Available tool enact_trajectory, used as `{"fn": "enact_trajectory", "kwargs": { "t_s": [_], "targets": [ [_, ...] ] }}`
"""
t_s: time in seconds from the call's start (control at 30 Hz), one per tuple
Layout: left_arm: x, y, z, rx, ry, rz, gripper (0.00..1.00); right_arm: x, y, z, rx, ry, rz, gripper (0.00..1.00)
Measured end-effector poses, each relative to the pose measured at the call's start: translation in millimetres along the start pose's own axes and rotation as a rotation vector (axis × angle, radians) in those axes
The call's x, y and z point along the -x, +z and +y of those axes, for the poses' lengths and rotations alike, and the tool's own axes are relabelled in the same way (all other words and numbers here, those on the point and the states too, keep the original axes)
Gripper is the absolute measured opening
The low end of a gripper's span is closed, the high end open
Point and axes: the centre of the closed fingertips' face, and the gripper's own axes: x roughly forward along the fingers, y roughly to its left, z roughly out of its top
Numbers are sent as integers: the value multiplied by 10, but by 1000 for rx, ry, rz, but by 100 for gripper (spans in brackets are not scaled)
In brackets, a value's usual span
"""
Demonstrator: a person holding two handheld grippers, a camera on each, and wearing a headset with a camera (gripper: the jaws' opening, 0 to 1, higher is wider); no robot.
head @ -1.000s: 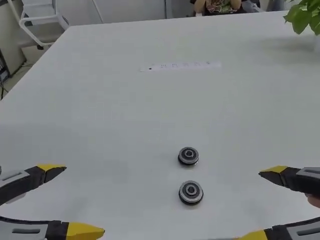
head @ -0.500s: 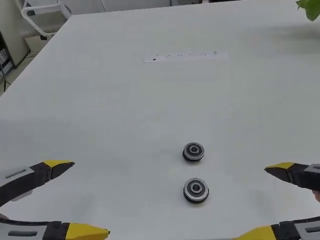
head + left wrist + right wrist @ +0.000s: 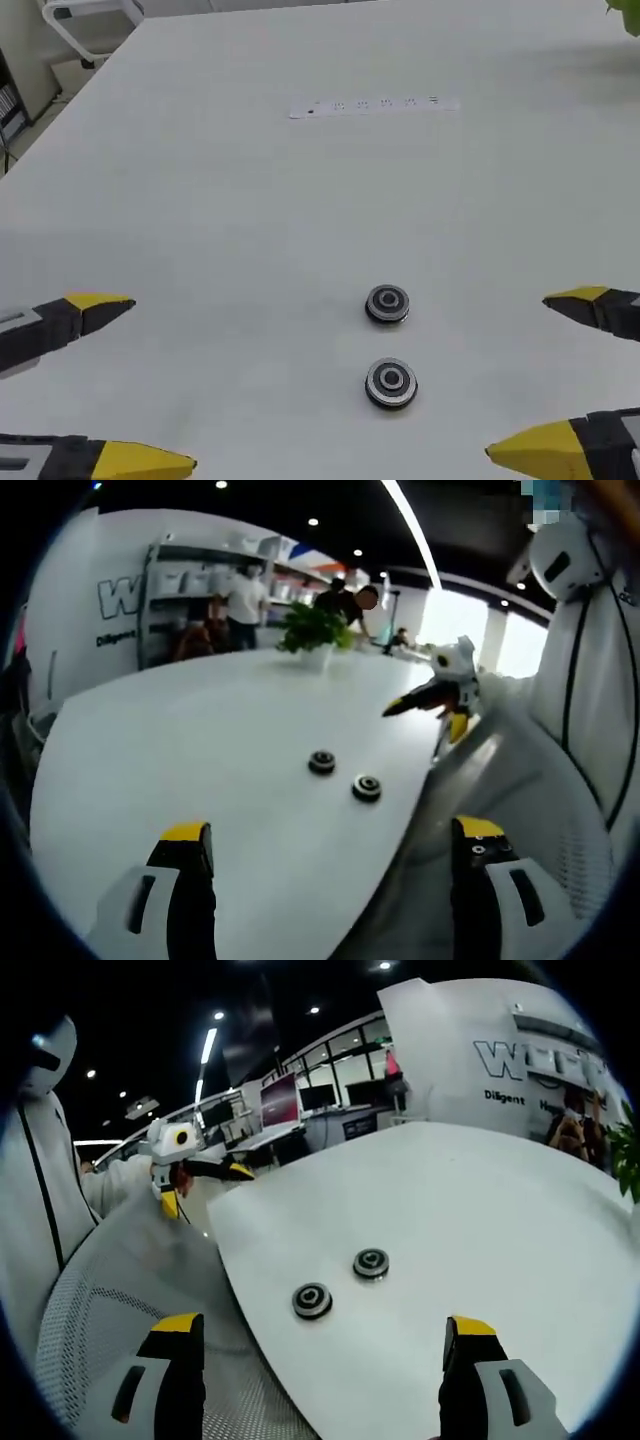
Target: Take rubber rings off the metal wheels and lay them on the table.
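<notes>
From where I drive, the left gripper [image 3: 162,383] and right gripper [image 3: 517,376] hang over the near edge of the desk [image 3: 250,220]. Both sets of jaws are spread wide and hold nothing. Between them, close to that edge, the near wheel [image 3: 390,383] lies flat. The far wheel [image 3: 387,304] lies just behind it, not touching. Both wear their black rubber rings [image 3: 370,386]. A power strip [image 3: 375,104] lies toward the far edge.

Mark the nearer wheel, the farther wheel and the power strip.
nearer wheel [image 3: 390,383], head view, on its metal hub.
farther wheel [image 3: 387,304], head view, on its metal hub.
power strip [image 3: 375,105], head view, on its middle.
</notes>
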Motion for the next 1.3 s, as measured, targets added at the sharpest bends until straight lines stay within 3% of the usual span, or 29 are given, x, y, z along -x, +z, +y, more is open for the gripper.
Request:
{"fn": "enact_trajectory", "kwargs": {
  "t_s": [0.13,0.2,0.27,0.4,0.47,0.57,0.67,0.77,0.9,1.07,1.13,1.3],
  "targets": [
    [23,204,-26,-53,-3,-25,100,5,74,-15,2,-1,-30,99],
    [12,239,-44,-74,-11,-20,100,4,95,-19,1,-2,-38,99],
    [-19,370,-72,-148,-10,-41,100,-3,135,-10,3,4,-53,99],
    [-65,548,-149,-212,-22,-69,100,-24,196,3,16,17,-82,99],
    [-102,664,-150,-272,-13,-105,100,-57,208,5,24,21,-92,99],
    [-177,752,-164,-282,-23,-129,100,-103,245,27,61,38,-112,86],
    [-244,820,-202,-298,-42,-156,100,-157,259,25,50,50,-119,88],
    [-348,882,-253,-309,-66,-169,100,-197,279,40,62,66,-130,83],
    [-469,872,-305,-331,-108,-161,98,-270,247,31,87,81,-109,77],
    [-668,786,-361,-330,-178,-132,87,-354,237,40,93,105,-115,72],
    [-752,769,-401,-321,-204,-142,84,-396,213,47,99,114,-112,68],
    [-946,686,-478,-362,-240,-122,73,-466,158,81,108,139,-109,60]
  ]
}}
